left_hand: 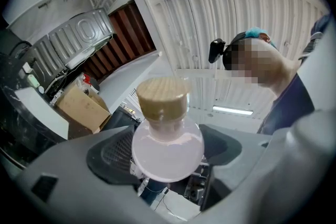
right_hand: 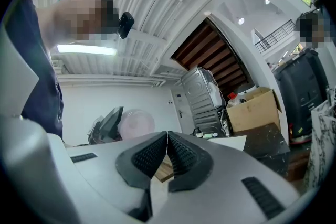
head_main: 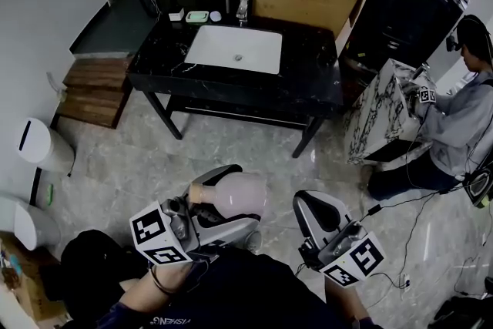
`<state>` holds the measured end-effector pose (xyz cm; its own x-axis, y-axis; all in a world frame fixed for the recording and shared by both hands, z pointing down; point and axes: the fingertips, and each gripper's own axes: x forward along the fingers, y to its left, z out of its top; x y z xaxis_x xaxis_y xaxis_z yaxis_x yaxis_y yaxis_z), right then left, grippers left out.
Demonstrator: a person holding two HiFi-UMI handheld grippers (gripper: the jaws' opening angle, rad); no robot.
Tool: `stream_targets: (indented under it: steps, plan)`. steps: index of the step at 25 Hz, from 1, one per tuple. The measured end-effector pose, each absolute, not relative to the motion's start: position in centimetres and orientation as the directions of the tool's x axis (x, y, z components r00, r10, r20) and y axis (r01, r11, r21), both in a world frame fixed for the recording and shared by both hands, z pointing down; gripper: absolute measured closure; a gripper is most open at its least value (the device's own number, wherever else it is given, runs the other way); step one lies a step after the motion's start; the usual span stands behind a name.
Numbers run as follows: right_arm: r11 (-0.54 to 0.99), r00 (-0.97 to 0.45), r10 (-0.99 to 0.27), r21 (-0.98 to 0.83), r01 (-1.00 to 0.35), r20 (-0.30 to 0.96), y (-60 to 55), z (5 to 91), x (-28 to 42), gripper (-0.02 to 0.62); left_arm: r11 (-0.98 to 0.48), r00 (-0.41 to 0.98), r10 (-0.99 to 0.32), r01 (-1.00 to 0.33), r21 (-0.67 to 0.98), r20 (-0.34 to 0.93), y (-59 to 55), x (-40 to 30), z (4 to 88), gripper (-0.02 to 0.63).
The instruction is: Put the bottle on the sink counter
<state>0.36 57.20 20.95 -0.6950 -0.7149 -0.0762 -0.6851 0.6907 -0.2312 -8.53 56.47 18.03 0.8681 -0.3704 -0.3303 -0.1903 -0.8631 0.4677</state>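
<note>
Pink bottle (head_main: pixel 239 195) looks smooth, translucent, w/ matt cork-like stopper (left_hand: pixel 161 98). Blk tabletop (head_main: pixel 308 69) is glossy, marble-look. Matt cardboard box (head_main: pixel 300 5). Polished stone floor (head_main: pixel 231 150).

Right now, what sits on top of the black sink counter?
A white basin, a faucet and small toiletries along the back edge. The bottle is not there yet. The cardboard box hides the back right corner of the counter.
</note>
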Motion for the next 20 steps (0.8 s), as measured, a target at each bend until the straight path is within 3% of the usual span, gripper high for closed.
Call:
stream_targets:
  steps: [20]
  plan:
    - [0.701,-0.717,-0.694,-0.280,-0.656,-0.058,54.0,23.3,4.1,0.569,-0.849,0.862,-0.399,-0.219,0.481,-0.313,53.1,-4.7,20.0,0.218]
